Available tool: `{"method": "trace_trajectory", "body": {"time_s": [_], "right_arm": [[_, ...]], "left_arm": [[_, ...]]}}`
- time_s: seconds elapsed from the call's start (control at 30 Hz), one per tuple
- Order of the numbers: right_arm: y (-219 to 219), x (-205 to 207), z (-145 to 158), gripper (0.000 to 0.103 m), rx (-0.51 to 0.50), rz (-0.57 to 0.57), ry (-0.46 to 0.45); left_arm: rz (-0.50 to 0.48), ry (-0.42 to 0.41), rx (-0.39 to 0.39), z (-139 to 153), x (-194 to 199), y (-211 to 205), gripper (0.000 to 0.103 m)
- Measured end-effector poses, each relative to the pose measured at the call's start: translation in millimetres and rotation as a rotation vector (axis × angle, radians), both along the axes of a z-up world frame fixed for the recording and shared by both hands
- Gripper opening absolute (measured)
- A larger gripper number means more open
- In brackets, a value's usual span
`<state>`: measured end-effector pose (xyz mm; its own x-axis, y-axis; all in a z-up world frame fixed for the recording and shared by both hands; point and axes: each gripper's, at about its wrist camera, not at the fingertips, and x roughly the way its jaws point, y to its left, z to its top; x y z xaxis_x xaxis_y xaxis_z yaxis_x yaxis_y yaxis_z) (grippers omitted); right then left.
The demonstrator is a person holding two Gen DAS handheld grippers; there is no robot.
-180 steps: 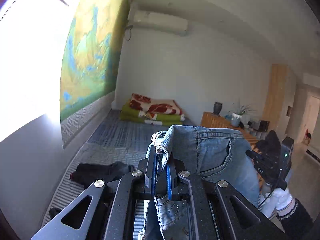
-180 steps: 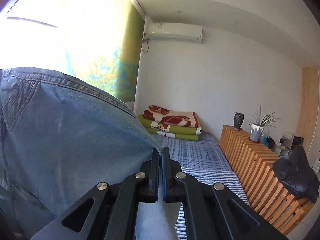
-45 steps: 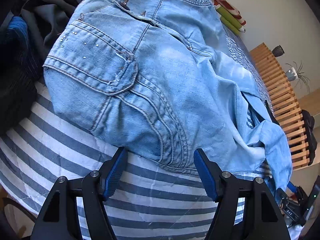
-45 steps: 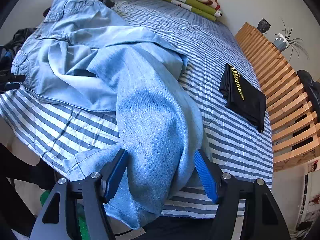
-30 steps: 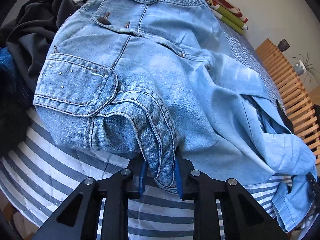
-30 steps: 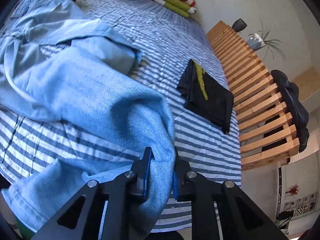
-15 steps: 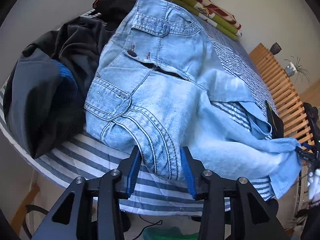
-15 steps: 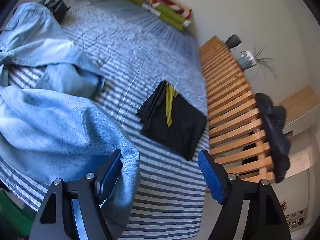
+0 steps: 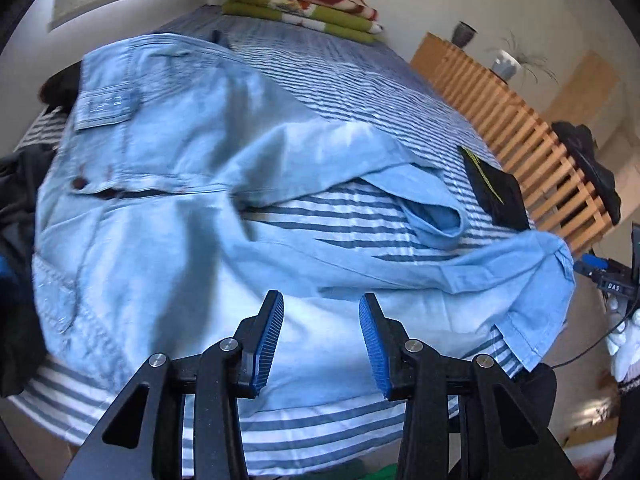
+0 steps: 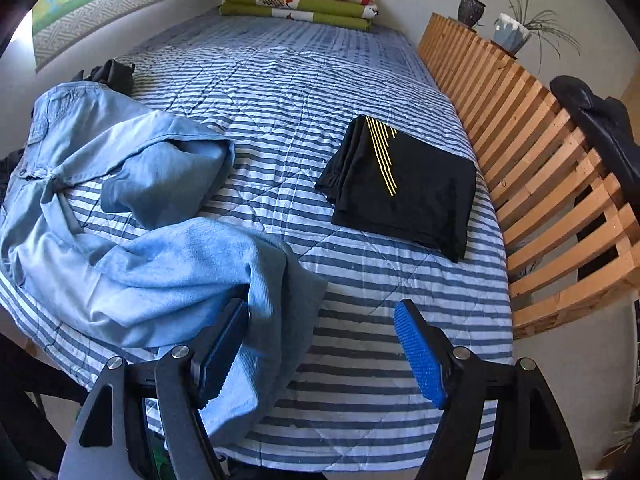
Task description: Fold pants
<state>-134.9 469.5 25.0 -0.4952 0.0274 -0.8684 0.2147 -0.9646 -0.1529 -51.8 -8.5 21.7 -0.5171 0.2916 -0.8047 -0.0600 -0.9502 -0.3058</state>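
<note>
Both grippers have let go of the jeans since a second ago: left gripper and right gripper hover with jaws apart, empty. Jeans sprawl across the frame's left on the striped bed; folded black garment lies at centre right.

The left tool points steeply downward, its blue-padded jaws parted with nothing between them. The right tool also tilts downward, its jaws spread wider and gripping nothing. In the left wrist view, the right tool appears at the far right edge, with a white-gloved hand below it.
</note>
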Motion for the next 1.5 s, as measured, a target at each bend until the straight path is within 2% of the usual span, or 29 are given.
{"method": "trace_trajectory", "body": {"time_s": [0.13,0.3,0.37,0.4,0.43,0.47,0.5,0.57,0.67,0.83,0.93,1.0,1.07,1.13,1.2,1.23,1.33,1.5], "right_arm": [[10.1,43.5,-1.9,0.071,-0.075,-0.049,-0.018],[-11.2,86.4,-43.6,0.071,-0.193,-0.124,-0.103],[-27.9,87.5,-64.8,0.071,-0.17,-0.145,-0.12],[-38.7,86.0,-76.4,0.068,-0.13,-0.142,-0.132],[-48.6,84.4,-86.4,0.036,-0.078,-0.135,-0.147],[-55.2,82.5,-94.8,0.016,-0.019,-0.121,-0.166],[-57.9,81.2,-97.9,0.002,0.025,-0.103,-0.185],[-51.6,87.0,-78.8,0.002,0.049,-0.082,-0.14],[-27.7,99.1,-19.4,0.002,0.134,-0.065,-0.003],[38.6,103.3,88.4,0.002,0.129,-0.149,0.136],[69.4,84.2,123.0,0.002,0.138,-0.189,0.179],[83.4,58.1,125.2,0.002,0.142,-0.21,0.151],[97.8,23.2,110.2,0.005,0.164,-0.237,0.104],[110.3,-17.3,73.0,0.029,0.287,-0.277,0.061],[120.0,-50.3,30.3,0.032,0.387,-0.31,-0.006],[126.0,-60.9,10.6,0.032,0.394,-0.33,-0.043],[136.0,-67.9,-13.7,0.032,0.288,-0.357,-0.077],[112.0,-54.6,-4.4,0.032,0.158,-0.299,0.016]], "left_arm": [[-0.107,-0.034,0.009,-20.5,-21.0,56.1,0.043],[-0.16,-0.065,-0.005,-38.4,-39.7,87.1,0.043],[-0.157,-0.068,-0.022,-42.1,-45.0,88.5,0.043],[-0.157,-0.073,-0.028,-44.2,-47.1,85.2,0.043],[-0.154,-0.076,-0.034,-46.1,-48.7,81.8,0.043],[-0.145,-0.079,-0.043,-47.6,-49.9,78.0,0.043],[-0.134,-0.079,-0.054,-49.2,-50.9,73.3,0.043],[-0.11,-0.083,-0.068,-53.7,-53.9,62.1,0.043],[-0.072,-0.094,-0.068,-59.4,-61.0,50.0,0.043],[-0.051,-0.075,-0.064,-57.2,-71.8,50.4,0.043],[-0.053,-0.072,-0.076,-55.5,-81.7,59.5,0.043],[-0.055,-0.071,-0.078,-54.5,-89.7,65.7,0.043],[-0.049,-0.069,-0.103,-53.2,-98.5,71.5,0.043],[-0.039,-0.063,-0.103,-48.9,-102.1,71.6,0.043],[-0.028,-0.045,-0.097,-40.4,-98.4,65.6,0.043],[-0.02,-0.038,-0.102,-36.1,-94.5,59.2,0.043],[0.028,-0.032,-0.117,-27.7,-82.1,30.9,0.043],[0.184,-0.028,-0.101,-14.8,-58.3,-43.6,0.044]]}}
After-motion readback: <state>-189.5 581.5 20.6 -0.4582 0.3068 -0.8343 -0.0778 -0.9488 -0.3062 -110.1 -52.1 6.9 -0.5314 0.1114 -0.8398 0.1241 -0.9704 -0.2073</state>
